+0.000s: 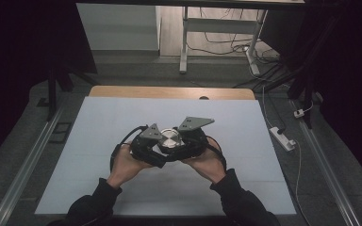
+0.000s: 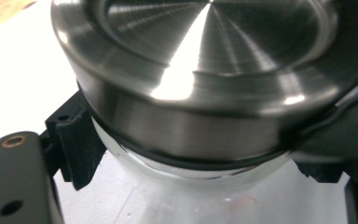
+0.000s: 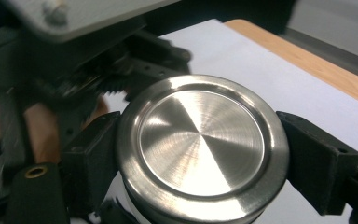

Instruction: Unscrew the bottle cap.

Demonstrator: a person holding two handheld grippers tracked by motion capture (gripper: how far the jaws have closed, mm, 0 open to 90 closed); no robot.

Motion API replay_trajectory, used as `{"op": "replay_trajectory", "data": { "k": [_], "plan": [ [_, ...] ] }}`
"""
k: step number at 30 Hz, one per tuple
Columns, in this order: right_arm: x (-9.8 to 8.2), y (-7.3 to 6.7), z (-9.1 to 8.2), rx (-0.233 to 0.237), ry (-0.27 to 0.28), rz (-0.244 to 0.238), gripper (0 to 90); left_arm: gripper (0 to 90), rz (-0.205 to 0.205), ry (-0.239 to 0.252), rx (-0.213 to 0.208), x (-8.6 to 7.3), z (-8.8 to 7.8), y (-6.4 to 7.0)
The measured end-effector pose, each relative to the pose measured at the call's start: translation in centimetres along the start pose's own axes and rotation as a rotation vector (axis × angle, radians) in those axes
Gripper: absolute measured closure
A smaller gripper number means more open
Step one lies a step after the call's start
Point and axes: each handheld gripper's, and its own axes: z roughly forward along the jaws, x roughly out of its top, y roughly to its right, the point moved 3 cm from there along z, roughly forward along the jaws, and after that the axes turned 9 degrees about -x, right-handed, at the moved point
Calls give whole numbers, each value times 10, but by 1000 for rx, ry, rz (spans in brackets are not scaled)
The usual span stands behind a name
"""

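Observation:
A jar with a brushed steel lid (image 1: 169,140) is held above the white mat between both hands. In the left gripper view the lid (image 2: 205,60) looms large, and the jar's clear body (image 2: 200,175) sits under a dark seal. My left gripper (image 2: 200,168) is shut on that body, one ribbed pad (image 2: 77,140) pressing on its left side. In the right gripper view my right gripper (image 3: 203,158) is shut on the lid (image 3: 200,144), with black pads (image 3: 319,161) tight against opposite sides of the rim. The left gripper (image 1: 147,146) and right gripper (image 1: 193,139) face each other in the high view.
The white mat (image 1: 122,113) covers a wooden table (image 1: 169,92). Beyond the table stand a white desk frame (image 1: 184,42) and loose cables on the floor. A power strip (image 1: 283,137) lies to the right, and metal rails (image 1: 33,155) run along both sides.

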Motion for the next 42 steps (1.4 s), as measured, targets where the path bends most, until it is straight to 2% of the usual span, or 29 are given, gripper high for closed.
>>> {"op": "replay_trajectory", "data": {
  "k": [1, 2, 3, 4, 5, 6, 8, 9, 10, 11, 12, 15, 18, 22, 23, 24, 25, 27, 29, 31, 34, 35, 38, 40, 41, 42],
  "plan": [
    [0, 1, -1, 25, 3, -4, 179, 156, 0, 0, 0, 0, 0, 0],
    [0, 1, -1, 25, 3, -4, 179, 156, 7, 5, -21, 0, -1, 0],
    [0, 3, -3, 81, 9, -16, 180, 155, 12, 17, -64, 0, -2, 1],
    [0, 5, -4, 112, 11, -19, 180, 155, 12, 17, -64, 0, -2, 1],
    [0, 6, -5, 142, 13, -26, 180, 156, 28, 22, -107, 0, -4, 2],
    [0, 6, -5, 142, 13, -26, 180, 156, 28, 22, -107, 0, -4, 2],
    [0, 8, -7, 197, 16, -42, 180, 156, 51, 12, -137, 0, -4, 3],
    [-1, 9, -9, 243, 11, -68, 180, 155, 70, 2, -156, 0, -3, 5],
    [-1, 9, -9, 243, 11, -68, 180, 156, 70, 2, -156, 0, -3, 5],
    [-3, 10, -10, 283, 6, -98, 179, 155, 81, -4, -168, -1, -3, 6],
    [-4, 11, -10, 305, 6, -107, 179, 155, 95, -15, -183, -1, -1, 8],
    [-6, 13, -11, 337, -4, -121, 177, 156, 103, -21, -180, 0, 1, 9],
    [-4, 15, -13, 304, 7, -92, 122, 156, 81, -26, -135, 0, 2, 6],
    [2, 17, -16, 223, 7, -20, 49, 155, 22, -3, -62, -1, -1, 1],
    [2, 16, -15, 202, -3, -10, 30, 156, 22, -3, -62, -1, -1, 1],
    [2, 15, -14, 181, -15, 3, 25, 156, -1, 0, -21, -1, -2, -2],
    [3, 13, -13, 156, -23, 19, 22, 155, -15, 8, -2, -1, -2, -2],
    [3, 9, -9, 112, -27, 36, 27, 156, -34, 15, 28, -1, -2, -2],
    [3, 5, -5, 46, -39, 38, 38, 156, -51, 18, 43, -1, -1, -3],
    [3, 0, -2, -15, -28, 43, 65, 156, -57, 15, 61, 0, 0, -1],
    [3, -3, 0, -65, -15, 45, 138, 156, -55, 13, 66, 1, 2, 1],
    [2, -3, 0, -73, -14, 43, 161, 156, -46, 6, 57, 1, 2, 2],
    [2, -3, 0, -54, -5, 29, 175, 156, -41, 12, 37, 2, 2, 3],
    [2, -2, -2, -18, -8, 4, 175, 156, -21, 11, -1, 2, 0, 3],
    [2, -1, -3, 4, -7, -2, 175, 155, -21, 11, -1, 2, 0, 3],
    [2, -1, -4, 32, -7, -7, 175, 155, 6, 6, -54, 1, -2, 3]
  ]
}}
